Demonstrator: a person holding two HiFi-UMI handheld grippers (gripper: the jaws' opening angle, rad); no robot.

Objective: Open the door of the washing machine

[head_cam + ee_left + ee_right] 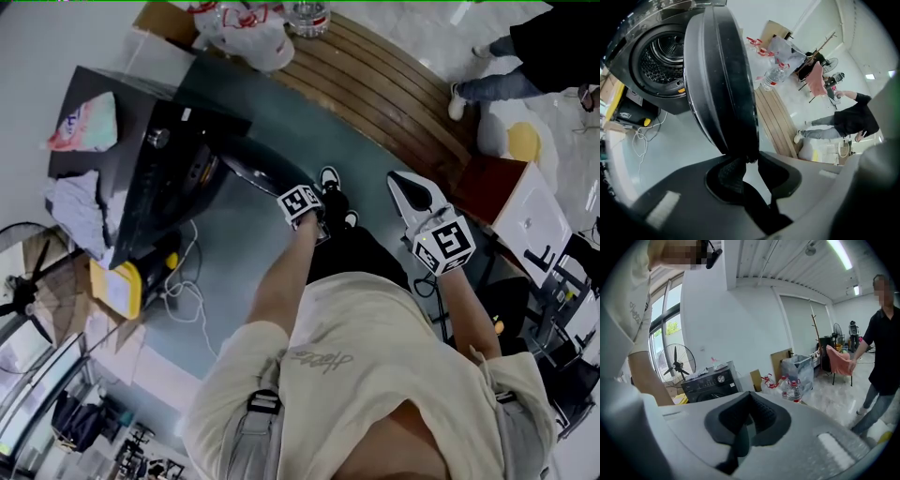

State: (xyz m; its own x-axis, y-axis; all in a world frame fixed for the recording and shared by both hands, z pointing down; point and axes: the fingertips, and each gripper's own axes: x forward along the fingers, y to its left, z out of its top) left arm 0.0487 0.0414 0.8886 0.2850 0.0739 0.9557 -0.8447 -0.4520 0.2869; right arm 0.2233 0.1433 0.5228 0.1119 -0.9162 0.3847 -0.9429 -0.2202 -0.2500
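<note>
The black washing machine [141, 178] stands at the left of the head view, with its round door [258, 169] swung out towards me. In the left gripper view the door [722, 79] is edge-on and the steel drum [661, 58] shows behind it. My left gripper [749, 159] is shut on the door's lower rim, which sits between its dark pads; the head view shows this gripper [292, 194] at the door's edge. My right gripper [401, 183] hangs in the air to the right, away from the machine. Its jaws [750, 397] are shut with nothing in them, pointing towards the machine [710, 383].
A curved wooden platform [394, 94] runs behind the door, with a plastic bag [248, 33] and water bottles [773, 77] on it. A yellow box [122, 286] and white cable [183, 300] lie on the floor by the machine. A person in black [881, 348] stands at the right.
</note>
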